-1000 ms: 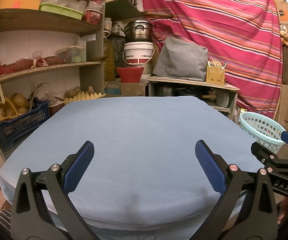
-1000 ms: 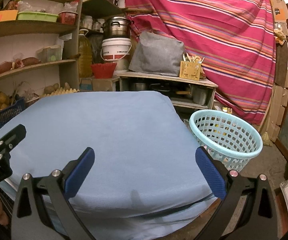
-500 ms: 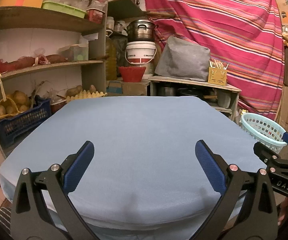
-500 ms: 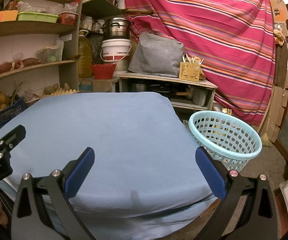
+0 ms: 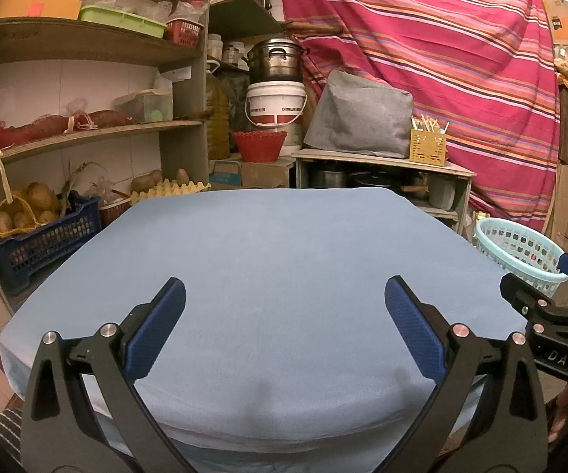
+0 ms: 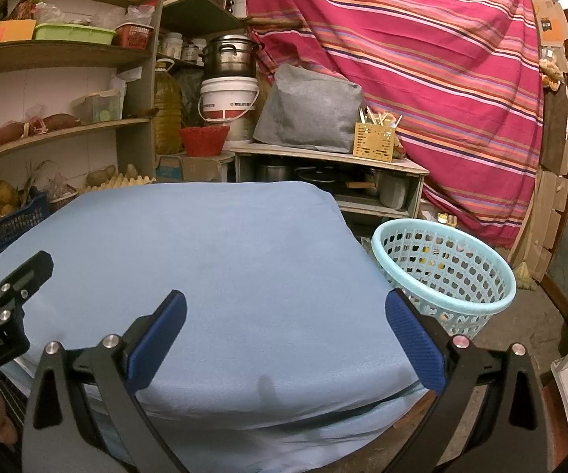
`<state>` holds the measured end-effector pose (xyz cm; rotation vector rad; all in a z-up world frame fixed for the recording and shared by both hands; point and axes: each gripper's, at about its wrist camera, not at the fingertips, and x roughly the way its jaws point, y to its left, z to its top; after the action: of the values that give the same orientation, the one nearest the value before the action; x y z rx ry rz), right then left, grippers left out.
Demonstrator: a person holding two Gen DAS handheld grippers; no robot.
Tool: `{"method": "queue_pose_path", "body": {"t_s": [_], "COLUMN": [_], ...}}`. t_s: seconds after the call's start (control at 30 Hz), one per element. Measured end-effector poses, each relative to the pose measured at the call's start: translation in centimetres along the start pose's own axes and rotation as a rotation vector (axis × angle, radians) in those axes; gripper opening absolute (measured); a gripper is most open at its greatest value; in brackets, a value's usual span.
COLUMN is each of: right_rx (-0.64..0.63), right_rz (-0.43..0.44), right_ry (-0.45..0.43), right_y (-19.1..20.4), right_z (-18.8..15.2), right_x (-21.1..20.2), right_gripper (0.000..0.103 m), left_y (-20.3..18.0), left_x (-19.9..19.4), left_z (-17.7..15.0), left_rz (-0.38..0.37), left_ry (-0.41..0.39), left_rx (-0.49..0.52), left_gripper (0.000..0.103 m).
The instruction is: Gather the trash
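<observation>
Above the near edge of a table covered in blue cloth (image 5: 284, 244), the left gripper (image 5: 284, 327) and right gripper (image 6: 284, 329) both hang wide open and empty, while the pale blue basket (image 6: 447, 276) stands on the floor just beside the table's right side.

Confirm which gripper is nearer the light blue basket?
Right. The right gripper hovers open at the table corner beside the light blue basket; the left gripper, also open, sits farther along the table.
</observation>
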<state>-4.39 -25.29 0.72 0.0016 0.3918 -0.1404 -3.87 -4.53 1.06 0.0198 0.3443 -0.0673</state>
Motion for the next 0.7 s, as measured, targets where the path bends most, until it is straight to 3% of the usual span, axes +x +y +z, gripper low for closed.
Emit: {"method": "queue_pose_path", "body": {"t_s": [0.7], "right_rx": [0.000], "right_rz": [-0.001], "right_ry": [0.000], "right_y": [0.18], "right_z": [-0.01], "right_x": [-0.08], "right_gripper": [0.098], "left_y": [-0.09], "left_x": [-0.11], "left_z": [0.12], "left_rz": [0.007], "left_ry": [-0.002], "left_rx": [-0.010], "left_gripper": [0.098]}}
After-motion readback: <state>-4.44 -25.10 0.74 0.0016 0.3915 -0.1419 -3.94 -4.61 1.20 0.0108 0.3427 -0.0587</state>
